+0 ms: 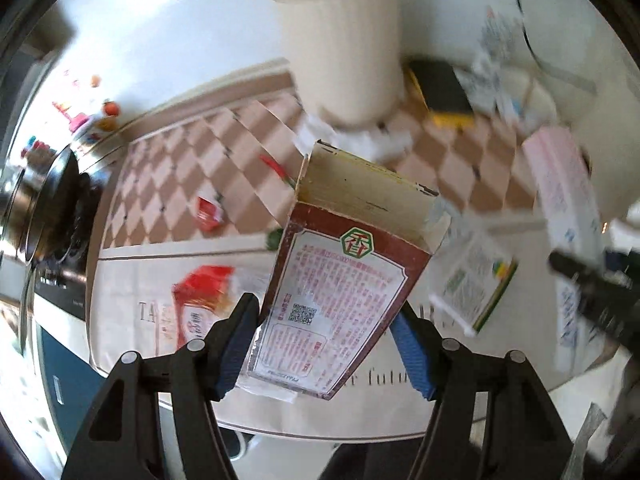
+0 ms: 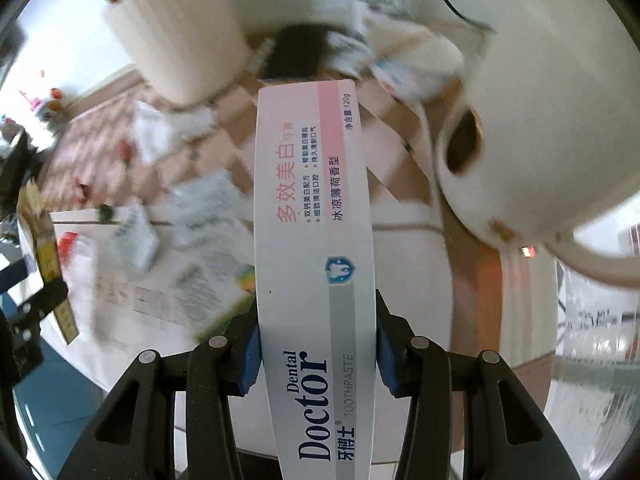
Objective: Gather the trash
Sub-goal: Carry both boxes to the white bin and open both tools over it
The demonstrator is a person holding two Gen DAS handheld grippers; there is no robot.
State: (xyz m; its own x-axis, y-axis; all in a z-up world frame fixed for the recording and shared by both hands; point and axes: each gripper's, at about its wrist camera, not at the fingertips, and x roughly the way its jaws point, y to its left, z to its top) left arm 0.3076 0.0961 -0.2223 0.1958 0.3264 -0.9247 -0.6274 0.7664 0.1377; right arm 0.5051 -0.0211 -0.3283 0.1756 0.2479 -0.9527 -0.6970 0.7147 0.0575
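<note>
My left gripper (image 1: 326, 344) is shut on an open brown carton (image 1: 340, 280) with red print and a green emblem, held above the table. My right gripper (image 2: 316, 354) is shut on a long white and pink toothpaste box (image 2: 312, 240) that runs forward between the jaws. The toothpaste box also shows at the right of the left wrist view (image 1: 564, 208). The brown carton shows edge-on at the far left of the right wrist view (image 2: 44, 256). A red wrapper (image 1: 200, 304), a small red packet (image 1: 208, 212) and a white and green leaflet box (image 1: 476, 284) lie on the table.
A round table with a checked cloth (image 1: 180, 168) carries a cream cylinder holder (image 1: 344, 56), a black and yellow box (image 1: 444, 92) and paper scraps. A white kettle (image 2: 540, 128) stands close on the right. A dark pot (image 1: 52, 208) sits at the left.
</note>
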